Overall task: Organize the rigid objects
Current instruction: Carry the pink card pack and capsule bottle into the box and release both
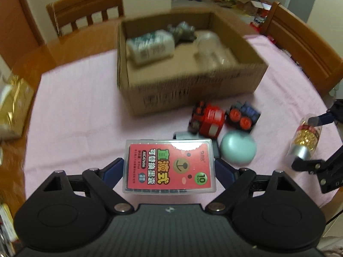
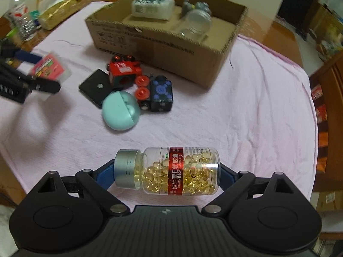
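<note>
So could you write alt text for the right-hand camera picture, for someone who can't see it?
The right gripper holds a clear bottle of golden vitamin E capsules sideways between its fingers, above a pink tablecloth. Beyond lie a teal egg-shaped case, a red toy train and a blue toy train, before an open cardboard box already holding bottles.

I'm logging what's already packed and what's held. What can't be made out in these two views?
- Left wrist view: motion blur smears the cardboard box contents; white bottle label unreadable.
- Both views: grey object in the box is unidentifiable, partly behind the clear jar.
- Right wrist view: left gripper and its red case are blurred.
</note>
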